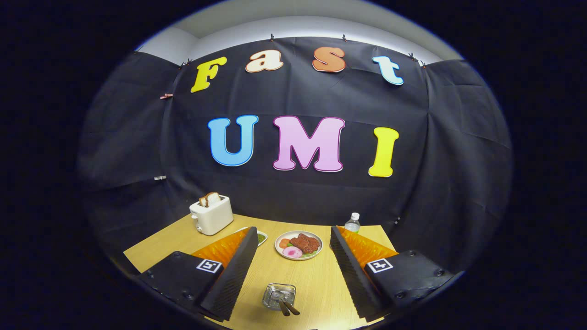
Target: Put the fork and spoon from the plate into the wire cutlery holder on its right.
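Observation:
My gripper (293, 229) is open, its two fingers spread wide above the wooden table (316, 279). Low between the fingers stands the small wire cutlery holder (278, 294). Two dark-handled utensils (289, 308) lean out of it towards me; I cannot tell which is the fork and which the spoon. Beyond the holder, just ahead of the fingertips, a white plate (279, 250) carries brown meat, a pink slice and something orange. Nothing is held between the fingers.
A white toaster (212, 214) with two slices of bread stands at the back left of the table. A small dish of green food (262, 237) peeks out behind the left finger. A clear water bottle (352, 222) stands behind the right fingertip.

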The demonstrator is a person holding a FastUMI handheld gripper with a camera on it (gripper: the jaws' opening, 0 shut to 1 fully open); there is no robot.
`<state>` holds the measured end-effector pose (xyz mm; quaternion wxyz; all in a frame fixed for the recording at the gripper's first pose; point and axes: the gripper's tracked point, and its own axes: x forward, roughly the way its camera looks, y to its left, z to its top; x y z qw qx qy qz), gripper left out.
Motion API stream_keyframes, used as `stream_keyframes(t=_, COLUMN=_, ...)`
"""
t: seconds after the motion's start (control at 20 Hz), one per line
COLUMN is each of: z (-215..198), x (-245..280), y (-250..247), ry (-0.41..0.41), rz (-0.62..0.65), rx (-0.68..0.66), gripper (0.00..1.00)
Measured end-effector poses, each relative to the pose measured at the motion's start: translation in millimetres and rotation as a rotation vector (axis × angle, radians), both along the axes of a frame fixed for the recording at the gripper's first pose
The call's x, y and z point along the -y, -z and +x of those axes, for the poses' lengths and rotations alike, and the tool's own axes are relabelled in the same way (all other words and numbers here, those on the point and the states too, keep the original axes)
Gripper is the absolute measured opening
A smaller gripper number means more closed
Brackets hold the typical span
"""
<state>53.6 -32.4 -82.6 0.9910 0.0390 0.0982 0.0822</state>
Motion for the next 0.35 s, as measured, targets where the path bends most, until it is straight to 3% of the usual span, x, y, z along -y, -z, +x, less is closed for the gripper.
stream_keyframes(t=0.35, z=-12.6, x=-0.1, y=-5.3, ry=0.01, rz=0.024, rx=0.02, gripper=0.98)
